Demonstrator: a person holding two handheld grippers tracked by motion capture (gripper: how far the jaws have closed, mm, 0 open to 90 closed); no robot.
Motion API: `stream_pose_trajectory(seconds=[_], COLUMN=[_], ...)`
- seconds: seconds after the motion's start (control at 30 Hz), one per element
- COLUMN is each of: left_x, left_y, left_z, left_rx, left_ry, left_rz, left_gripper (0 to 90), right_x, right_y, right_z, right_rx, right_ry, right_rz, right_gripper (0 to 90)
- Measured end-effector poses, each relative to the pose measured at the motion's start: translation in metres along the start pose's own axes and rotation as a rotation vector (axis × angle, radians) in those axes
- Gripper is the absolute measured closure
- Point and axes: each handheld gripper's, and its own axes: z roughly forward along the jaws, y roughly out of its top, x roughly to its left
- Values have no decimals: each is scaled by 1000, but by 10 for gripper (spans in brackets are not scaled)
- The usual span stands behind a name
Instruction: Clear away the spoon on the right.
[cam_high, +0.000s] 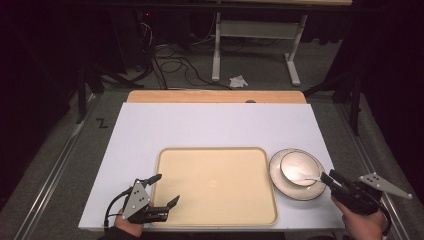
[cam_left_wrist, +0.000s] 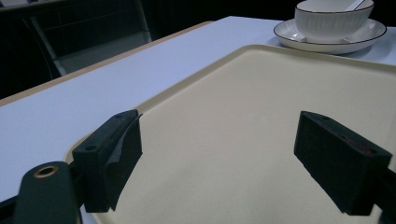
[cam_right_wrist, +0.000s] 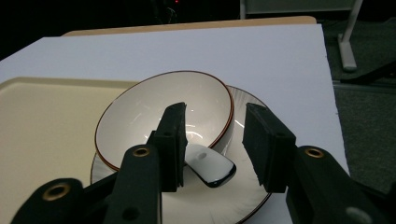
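A white bowl (cam_high: 299, 167) with a dark rim sits on a white plate (cam_high: 280, 182) at the right of the table, just beside a cream tray (cam_high: 215, 185). A white spoon (cam_high: 311, 178) rests in the bowl, its handle reaching over the rim toward my right gripper (cam_high: 327, 176). In the right gripper view the spoon handle (cam_right_wrist: 210, 168) lies between the parted jaws of the right gripper (cam_right_wrist: 215, 112), close to the left-hand pad, and it is not clamped. My left gripper (cam_high: 169, 188) hovers open over the tray's near left corner, and nothing is between the jaws of the left gripper (cam_left_wrist: 219, 126).
The tray (cam_left_wrist: 243, 93) lies bare on a white board with a wooden strip along the far edge. Bowl (cam_left_wrist: 331, 18) and plate (cam_left_wrist: 299, 39) stand beyond the tray's far corner. Past the table are a dark floor, cables and a white frame.
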Motion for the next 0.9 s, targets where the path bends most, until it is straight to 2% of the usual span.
stream_pose_trajectory(seconds=[0.07,0.1,0.2,0.27,0.6,0.9], left_x=[0,0,0,0,0,-1], left_y=[0,0,0,0,0,0], left_z=[0,0,0,0,0,0], left_rx=[0,0,1,1,2,4], left_ry=[-1,-2,-3,-2,-5,-7], left_rz=[0,0,1,3,6,6], left_gripper=[158,158,159,158,158,158], right_x=[-1,-3,-5,-7,-8,-12], right_y=[-1,-4,-7,-11,-14,-15], right_z=[0,1,3,7,7,5], right_rx=[3,9,18,45,63,63], right_ry=[2,19,42,71,122,139], right_rz=[10,37,58,84,113,132], right_gripper=[585,558,544,544,594,662])
